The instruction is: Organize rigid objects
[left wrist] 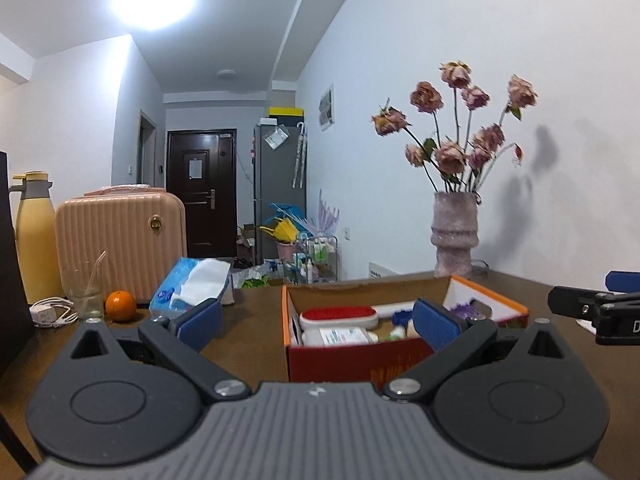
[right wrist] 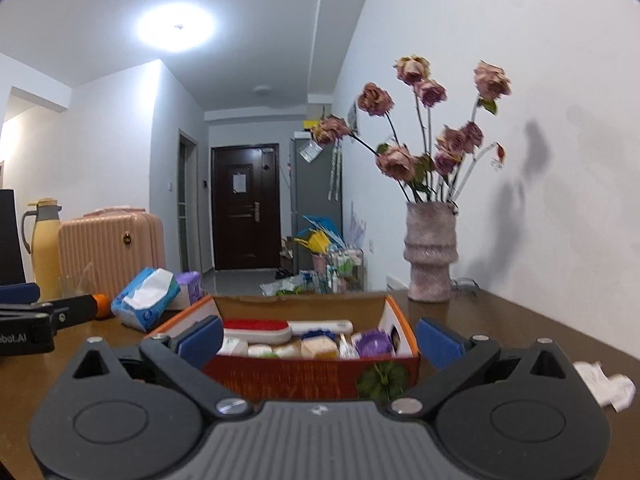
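An open red and orange cardboard box stands on the brown table, straight ahead of both grippers. Inside lie a red-and-white brush, a white packet, a purple round item and several small pieces. My left gripper is open, its blue pads wide apart before the box with nothing between them. My right gripper is open too, spread as wide as the box, and holds nothing. Each gripper shows at the edge of the other's view.
A vase of dried roses stands behind the box on the right by the wall. To the left are a tissue pack, an orange, a glass, a pink case, a yellow flask. Crumpled paper lies at right.
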